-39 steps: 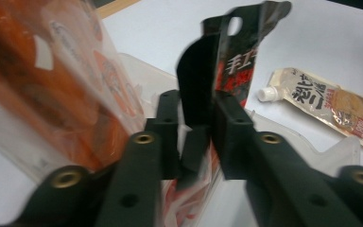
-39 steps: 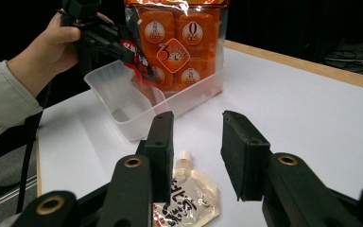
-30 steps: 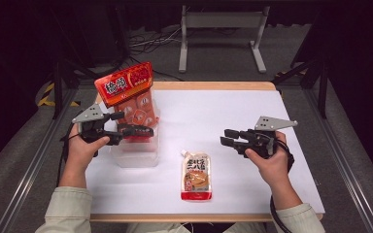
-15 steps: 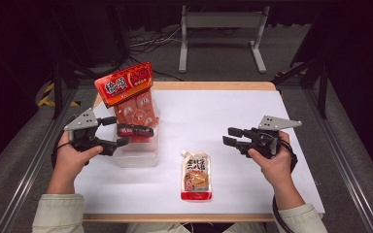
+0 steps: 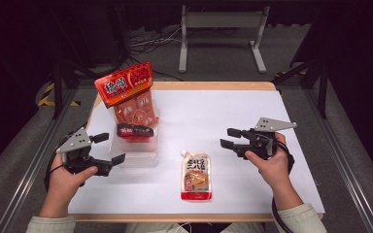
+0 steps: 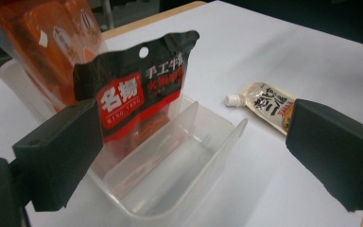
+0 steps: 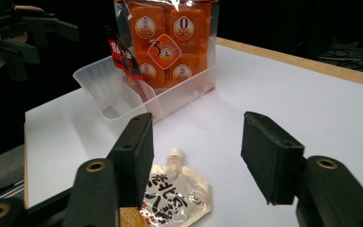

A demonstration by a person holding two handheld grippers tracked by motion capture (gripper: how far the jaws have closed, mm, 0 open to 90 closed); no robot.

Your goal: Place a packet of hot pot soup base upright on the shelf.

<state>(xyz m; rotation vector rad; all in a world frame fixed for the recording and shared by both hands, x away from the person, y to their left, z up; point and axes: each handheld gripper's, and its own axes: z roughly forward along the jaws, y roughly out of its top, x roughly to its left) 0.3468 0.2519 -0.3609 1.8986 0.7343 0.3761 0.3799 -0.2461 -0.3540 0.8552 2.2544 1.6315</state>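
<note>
A clear plastic bin point(image 5: 137, 154) point(image 6: 179, 175) point(image 7: 108, 99) stands on the white table. A large orange snack bag point(image 5: 128, 94) point(image 7: 170, 42) stands upright in its far end, and a smaller black-and-red packet point(image 5: 135, 130) point(image 6: 137, 99) leans just in front of it. A beige spouted sauce pouch point(image 5: 196, 174) point(image 6: 267, 105) point(image 7: 175, 196) lies flat on the table, right of the bin. My left gripper point(image 5: 109, 148) point(image 6: 194, 156) hovers open at the bin's near left corner, holding nothing. My right gripper point(image 5: 229, 137) point(image 7: 196, 151) is open, right of the pouch and pointing toward it.
The white table top point(image 5: 213, 116) has a wooden rim point(image 5: 213, 86) at the back. Bare surface lies between the pouch and the far edge. A metal stand point(image 5: 221, 29) and cables sit on the floor behind.
My left gripper has drawn back from the bin toward the near left and stands open, with the black-and-red packet left leaning in the bin. The right gripper barely moved.
</note>
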